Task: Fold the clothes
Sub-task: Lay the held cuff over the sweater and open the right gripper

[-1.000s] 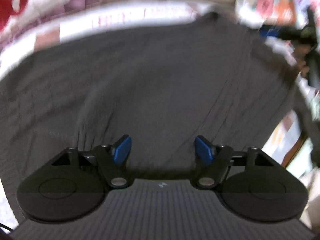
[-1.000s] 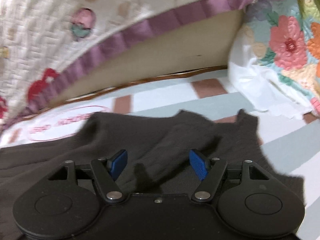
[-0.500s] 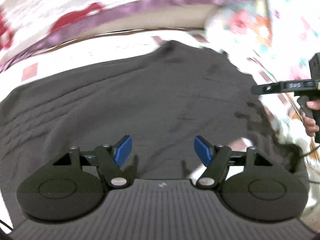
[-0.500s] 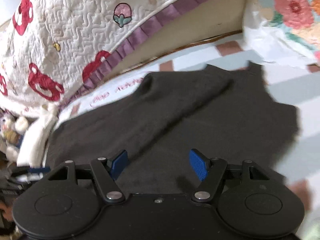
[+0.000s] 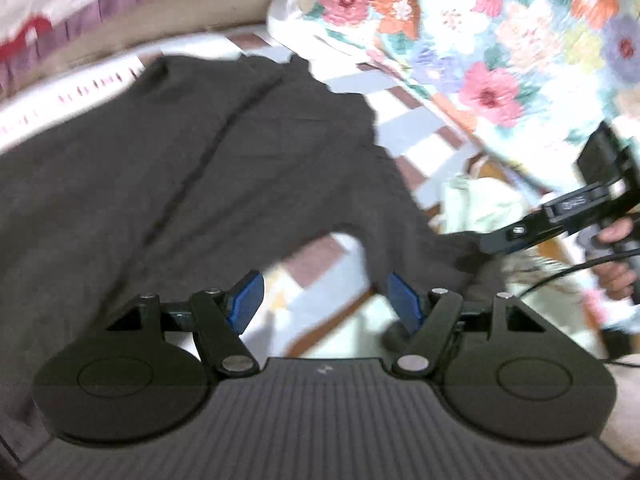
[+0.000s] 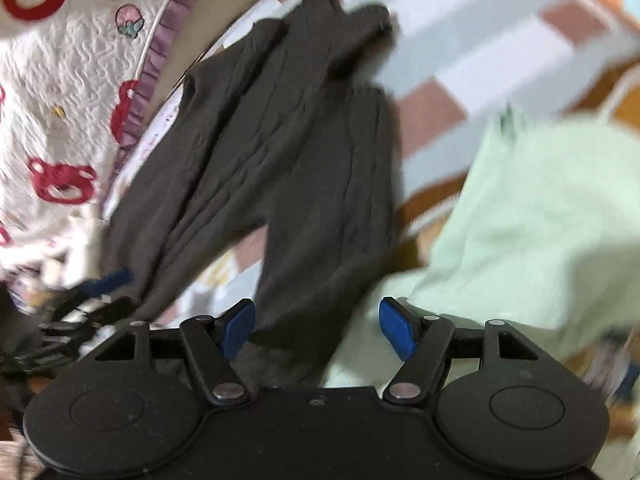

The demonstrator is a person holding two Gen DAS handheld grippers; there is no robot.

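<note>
Dark grey knit top (image 5: 224,168) lies spread on a striped sheet (image 5: 416,128), filling the left wrist view from 9 o'clock to 1 o'clock. The left gripper (image 5: 324,304) hangs over its near edge with both blue pads (image 5: 245,301) wide apart and nothing between them. In that gap, bare sheet shows where the cloth edge lifts in a curve. The top is soft, with thin ribs and one long fold line running up to its neck. At 3 o'clock in this view a hand (image 5: 616,256) holds the black handle of the right gripper, with a cable hanging under it. A flowery quilt (image 5: 500,40) fills the 2 o'clock corner, close beside the top's edge. In the right wrist view the right gripper (image 6: 318,326) is also spread open, and a hanging grey part of the top (image 6: 320,208) drops down between its pads; I cannot tell if it touches them. At 9 o'clock is a white quilt with red bears (image 6: 60,128). At 3 o'clock a pale green cloth (image 6: 532,216) lies bunched just beside the top. Free sheet shows at 1 o'clock.
</note>
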